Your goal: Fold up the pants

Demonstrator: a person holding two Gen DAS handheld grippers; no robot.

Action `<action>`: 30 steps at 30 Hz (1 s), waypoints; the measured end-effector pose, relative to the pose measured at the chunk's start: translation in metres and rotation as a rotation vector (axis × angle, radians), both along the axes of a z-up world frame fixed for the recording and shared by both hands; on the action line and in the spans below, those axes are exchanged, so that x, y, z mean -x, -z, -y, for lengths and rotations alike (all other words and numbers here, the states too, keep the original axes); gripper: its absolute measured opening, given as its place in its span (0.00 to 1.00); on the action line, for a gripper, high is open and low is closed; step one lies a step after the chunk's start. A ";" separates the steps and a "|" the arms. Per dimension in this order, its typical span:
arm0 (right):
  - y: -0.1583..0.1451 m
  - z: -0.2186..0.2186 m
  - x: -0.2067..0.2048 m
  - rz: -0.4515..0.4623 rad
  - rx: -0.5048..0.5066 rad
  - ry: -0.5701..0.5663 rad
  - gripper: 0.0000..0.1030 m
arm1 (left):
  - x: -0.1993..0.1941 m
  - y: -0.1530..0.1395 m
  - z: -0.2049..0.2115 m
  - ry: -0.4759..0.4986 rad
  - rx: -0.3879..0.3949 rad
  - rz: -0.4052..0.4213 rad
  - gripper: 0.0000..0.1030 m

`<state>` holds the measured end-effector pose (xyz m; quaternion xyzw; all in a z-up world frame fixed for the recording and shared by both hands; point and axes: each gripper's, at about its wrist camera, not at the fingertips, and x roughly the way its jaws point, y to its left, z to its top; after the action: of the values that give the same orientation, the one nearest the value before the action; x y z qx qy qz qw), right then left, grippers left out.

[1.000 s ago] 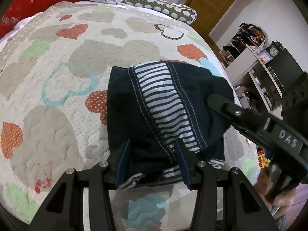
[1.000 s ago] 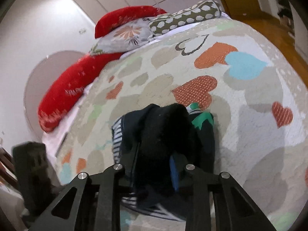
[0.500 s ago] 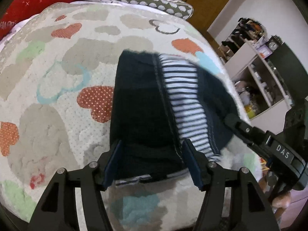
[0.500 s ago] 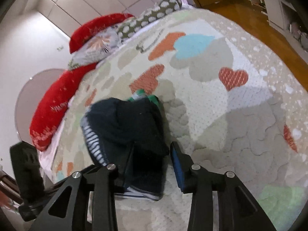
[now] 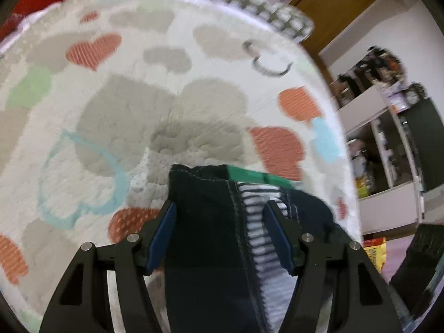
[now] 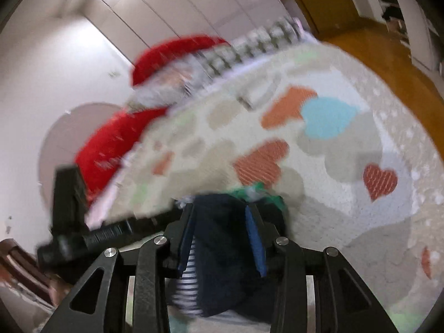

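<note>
The pants point(image 5: 205, 222) are dark navy with a white-striped panel and a green waistband edge. They lie bunched on the heart-pattern quilt point(image 5: 138, 116) near its front edge. My left gripper point(image 5: 219, 219) has its blue-padded fingers wide apart, one on each side of the fabric. In the right wrist view the pants point(image 6: 222, 238) fill the gap of my right gripper point(image 6: 220, 222), whose pads press the cloth on both sides. The left gripper's body point(image 6: 72, 222) shows at the left of that view. Both views are motion-blurred.
Red and patterned pillows point(image 6: 155, 63) lie at the head of the bed. A wooden door point(image 5: 341, 2) and cluttered white shelves point(image 5: 388, 127) stand to the right of the bed. The wooden floor point(image 6: 388, 52) runs along the bed's right side.
The pants have been drawn toward the front edge and bunched smaller, with the green waistband now showing. Both grippers have swung upward. The right gripper has closed in on the fabric.
</note>
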<state>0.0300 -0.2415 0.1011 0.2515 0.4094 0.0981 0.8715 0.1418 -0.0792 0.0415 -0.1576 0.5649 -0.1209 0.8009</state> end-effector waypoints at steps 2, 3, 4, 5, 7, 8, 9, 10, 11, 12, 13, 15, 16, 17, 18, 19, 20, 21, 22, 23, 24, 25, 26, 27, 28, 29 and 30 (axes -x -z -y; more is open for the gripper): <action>0.024 -0.001 -0.009 -0.080 0.074 0.034 0.39 | -0.004 0.010 0.008 0.009 -0.061 0.000 0.67; 0.037 -0.002 -0.012 -0.115 0.089 0.028 0.43 | -0.003 0.009 0.011 0.022 -0.085 0.014 0.67; 0.043 -0.002 -0.012 -0.124 0.091 0.027 0.45 | -0.001 0.005 0.013 0.033 -0.098 0.024 0.67; 0.044 0.000 -0.010 -0.113 0.084 0.034 0.45 | 0.002 -0.002 0.011 0.037 -0.073 0.037 0.67; 0.038 0.007 -0.006 -0.085 0.038 0.038 0.46 | 0.010 -0.016 -0.001 0.043 0.006 0.066 0.68; 0.032 0.013 -0.002 -0.064 0.008 0.042 0.47 | 0.016 -0.023 -0.009 0.044 0.041 0.083 0.68; 0.027 0.019 0.004 -0.043 -0.014 0.045 0.50 | 0.022 -0.028 -0.019 0.036 0.068 0.098 0.70; 0.022 0.025 0.009 -0.025 -0.029 0.047 0.57 | 0.028 -0.029 -0.028 0.025 0.091 0.111 0.73; 0.021 0.029 0.013 -0.020 -0.039 0.050 0.60 | 0.034 -0.029 -0.040 0.011 0.114 0.120 0.78; 0.019 0.033 0.016 -0.018 -0.059 0.051 0.66 | 0.038 -0.025 -0.048 0.002 0.128 0.121 0.81; 0.019 0.038 0.020 -0.017 -0.093 0.044 0.67 | 0.041 -0.019 -0.055 0.000 0.141 0.115 0.81; 0.026 0.041 0.022 -0.035 -0.158 0.023 0.68 | 0.042 -0.003 -0.064 0.008 0.193 0.079 0.81; 0.029 0.041 0.022 -0.043 -0.176 0.016 0.68 | 0.041 0.006 -0.065 0.009 0.224 0.056 0.81; 0.034 0.039 0.021 -0.051 -0.181 0.009 0.68 | 0.041 0.013 -0.066 0.013 0.267 0.035 0.82; 0.037 0.037 0.020 -0.062 -0.177 0.004 0.68 | 0.040 0.019 -0.063 0.028 0.318 0.025 0.87; 0.042 0.033 0.017 -0.074 -0.174 0.000 0.68 | 0.040 0.022 -0.058 0.047 0.345 0.028 0.91; 0.047 0.030 0.014 -0.090 -0.180 -0.005 0.68 | 0.039 0.023 -0.054 0.056 0.352 0.044 0.94; 0.052 0.027 0.011 -0.097 -0.189 -0.008 0.69 | 0.037 0.023 -0.048 0.060 0.354 0.057 0.95; 0.055 0.024 0.008 -0.094 -0.191 -0.005 0.70 | 0.036 0.024 -0.042 0.072 0.361 0.053 0.95; 0.056 0.021 0.006 -0.081 -0.190 0.004 0.71 | 0.034 0.024 -0.033 0.100 0.388 0.033 0.93; 0.056 0.017 0.003 -0.071 -0.191 -0.006 0.72 | 0.035 0.023 -0.026 0.114 0.402 0.022 0.76; 0.057 0.015 0.001 -0.073 -0.189 -0.020 0.63 | 0.036 0.021 -0.021 0.124 0.403 0.017 0.65; 0.057 0.010 -0.002 -0.080 -0.202 -0.048 0.51 | 0.041 0.014 -0.015 0.139 0.375 0.028 0.54; 0.057 0.009 -0.003 -0.087 -0.214 -0.060 0.37 | 0.043 0.009 -0.013 0.145 0.352 0.048 0.49; 0.054 0.008 -0.003 -0.084 -0.216 -0.065 0.34 | 0.046 0.002 -0.011 0.154 0.346 0.066 0.45; 0.048 0.006 -0.002 -0.071 -0.202 -0.076 0.32 | 0.046 -0.002 -0.014 0.155 0.355 0.071 0.42; 0.041 0.004 -0.001 -0.056 -0.194 -0.089 0.31 | 0.046 -0.007 -0.016 0.150 0.367 0.077 0.42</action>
<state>0.0312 -0.2452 0.0597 0.3188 0.4327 0.1688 0.8262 0.0961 -0.0628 0.0485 -0.2536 0.5126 -0.2871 0.7684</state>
